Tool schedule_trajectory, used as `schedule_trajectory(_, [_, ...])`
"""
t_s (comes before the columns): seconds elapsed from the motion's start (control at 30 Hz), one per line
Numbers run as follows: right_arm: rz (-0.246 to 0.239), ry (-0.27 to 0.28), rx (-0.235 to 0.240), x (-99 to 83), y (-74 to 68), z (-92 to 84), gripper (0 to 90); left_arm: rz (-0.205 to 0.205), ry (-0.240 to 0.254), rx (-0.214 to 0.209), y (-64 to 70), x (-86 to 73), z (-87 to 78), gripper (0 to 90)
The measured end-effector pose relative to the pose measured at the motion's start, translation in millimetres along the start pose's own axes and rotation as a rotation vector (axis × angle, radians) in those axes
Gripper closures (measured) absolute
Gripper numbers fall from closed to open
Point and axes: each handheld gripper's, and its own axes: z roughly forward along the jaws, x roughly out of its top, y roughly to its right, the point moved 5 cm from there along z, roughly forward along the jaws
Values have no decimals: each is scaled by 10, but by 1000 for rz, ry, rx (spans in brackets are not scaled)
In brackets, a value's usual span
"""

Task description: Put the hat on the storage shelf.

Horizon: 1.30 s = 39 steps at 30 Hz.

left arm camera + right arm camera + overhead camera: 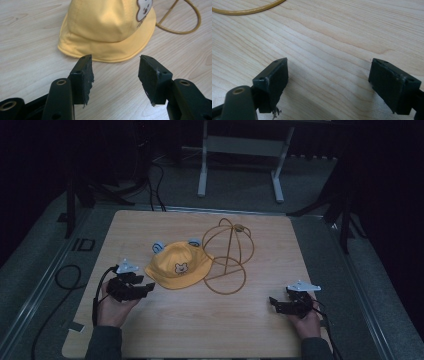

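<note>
Left gripper (115,75): jaws parted, holding nothing, just short of the brim of a yellow hat (107,30). Right gripper (329,82): jaws wide apart, nothing between them, over bare worktop (332,37). Wire hat stand (227,255) touches the hat's right side, mid-worktop.

Round yellow cloth bucket hat (178,266): bright yellow throughout, white bear-face patch with dark features on front, two pale blue-grey ears on top. Domed wire hat stand (229,255): mustard yellow. Pale wooden table (200,330): light blond with fine brown grain lines. Left tool (145,288) and right tool (273,303): matte black, each topped by a light grey plate.
</note>
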Motion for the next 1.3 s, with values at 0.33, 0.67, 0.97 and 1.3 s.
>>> schedule_trajectory(0.33, [0, 0, 0, 0, 0, 0, 160, 37, -2, 1, 14, 197, -48, 450])
schedule_trajectory(0.67, [0, 0, 0, 0, 0, 0, 160, 51, 2, -7, 11, 348, -79, 451])
schedule_trajectory(0.97, [2, 0, 0, 1, -1, 0, 160, 75, -9, -21, 30, 507, -92, 453])
schedule_trajectory(1.3, [0, 1, 0, 1, 1, 0, 160, 84, -20, -48, -17, 637, -148, 475])
